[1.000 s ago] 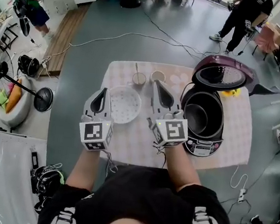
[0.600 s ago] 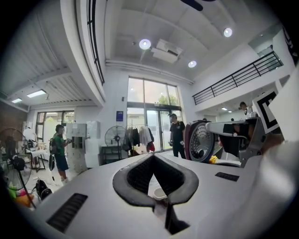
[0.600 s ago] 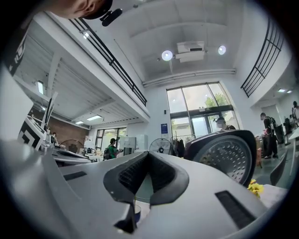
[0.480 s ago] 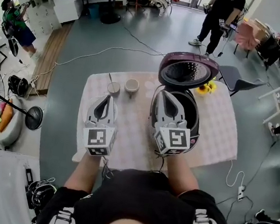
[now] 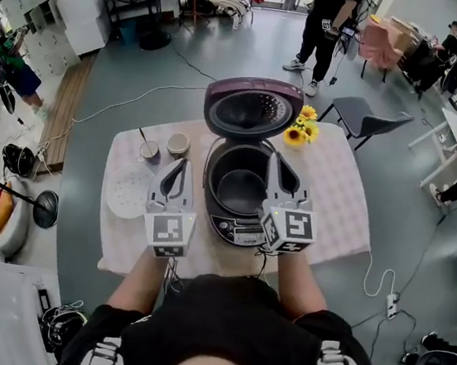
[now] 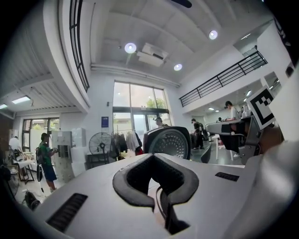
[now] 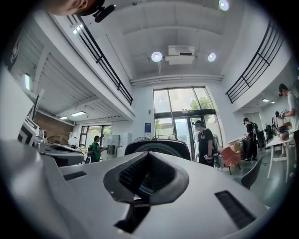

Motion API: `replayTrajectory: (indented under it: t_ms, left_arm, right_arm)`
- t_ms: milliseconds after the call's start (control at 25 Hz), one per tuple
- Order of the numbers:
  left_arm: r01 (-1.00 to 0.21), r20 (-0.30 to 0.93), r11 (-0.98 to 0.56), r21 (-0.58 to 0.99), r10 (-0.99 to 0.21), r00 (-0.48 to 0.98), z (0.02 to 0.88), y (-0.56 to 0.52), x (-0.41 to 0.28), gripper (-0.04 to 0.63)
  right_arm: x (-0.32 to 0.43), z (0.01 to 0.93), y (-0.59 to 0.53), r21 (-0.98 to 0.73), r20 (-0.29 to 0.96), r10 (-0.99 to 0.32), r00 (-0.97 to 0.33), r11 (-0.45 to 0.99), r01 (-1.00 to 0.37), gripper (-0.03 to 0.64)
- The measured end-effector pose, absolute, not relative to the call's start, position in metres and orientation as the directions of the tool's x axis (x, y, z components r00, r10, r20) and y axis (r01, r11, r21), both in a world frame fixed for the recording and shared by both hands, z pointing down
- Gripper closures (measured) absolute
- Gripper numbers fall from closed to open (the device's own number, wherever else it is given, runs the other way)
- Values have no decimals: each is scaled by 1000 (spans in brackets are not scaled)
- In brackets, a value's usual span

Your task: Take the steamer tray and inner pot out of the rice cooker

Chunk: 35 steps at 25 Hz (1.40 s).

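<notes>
Rice cooker (image 5: 240,231) sits mid-table: round body, pale control panel at front. Its maroon glossy lid (image 5: 253,110) stands open at the back, w/ a metal inner plate dotted w/ small holes. Inner pot (image 5: 240,189) sits in the cooker: dark, smooth, round, deep. Steamer tray (image 5: 129,193) is out on the cloth, left of cooker: white, shallow, round. Table (image 5: 340,192) has a pale pink checked cloth.

Left gripper (image 5: 179,163): jaws together, nothing btwn, just beside cooker's left wall. Right gripper (image 5: 274,156): jaws together, empty, over pot's right rim; contact can't be told. Two small cups (image 5: 178,144) and yellow flowers (image 5: 299,127) stand behind.
</notes>
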<state>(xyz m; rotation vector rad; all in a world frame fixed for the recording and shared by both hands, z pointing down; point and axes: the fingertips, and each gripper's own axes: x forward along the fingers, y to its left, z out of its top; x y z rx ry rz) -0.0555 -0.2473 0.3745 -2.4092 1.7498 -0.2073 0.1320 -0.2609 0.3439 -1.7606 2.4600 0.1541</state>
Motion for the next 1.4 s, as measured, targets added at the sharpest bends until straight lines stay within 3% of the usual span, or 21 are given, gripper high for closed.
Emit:
replayTrajectory:
  t_ms: [360, 680, 720, 760, 800, 840, 960, 1200, 1400]
  left_arm:
    - [-950, 58, -258, -174, -966, 252, 374, -238, -7, 592]
    - [-957, 46, -235, -171, -972, 231, 369, -232, -22, 588]
    - [-955, 55, -255, -153, -967, 249, 369, -235, -21, 547]
    - [-951, 69, -280, -133, -960, 273, 370, -238, -19, 422]
    - [-946, 88, -305, -113, -951, 296, 373, -241, -16, 297]
    - [-941, 111, -324, -95, -943, 313, 376, -244, -15, 247]
    - [-940, 170, -337, -40, -930, 326, 388, -250, -18, 227]
    - [-897, 191, -371, 241, -888, 418, 406, -253, -25, 229]
    - [-844, 215, -373, 386, -853, 475, 423, -257, -28, 230]
  right_arm:
    - [185, 354, -268, 9, -80, -919, -385, 386, -922, 617]
    - [181, 342, -262, 41, -154, -899, -409, 408, -912, 617]
    - [178, 339, -261, 34, -170, -886, -431, 432, -901, 611]
    - [176, 336, -261, 16, -181, -872, -456, 461, -888, 444]
    - [175, 334, -262, -6, -185, -860, -475, 484, -875, 333]
    - [176, 333, -263, -22, -184, -855, -485, 497, -868, 304]
    - [180, 339, -269, -17, -142, -859, -492, 499, -866, 253]
    - [194, 365, -276, -130, -43, -850, -526, 526, -840, 261]
    - [213, 396, -291, -205, 57, -849, -526, 505, -838, 261]
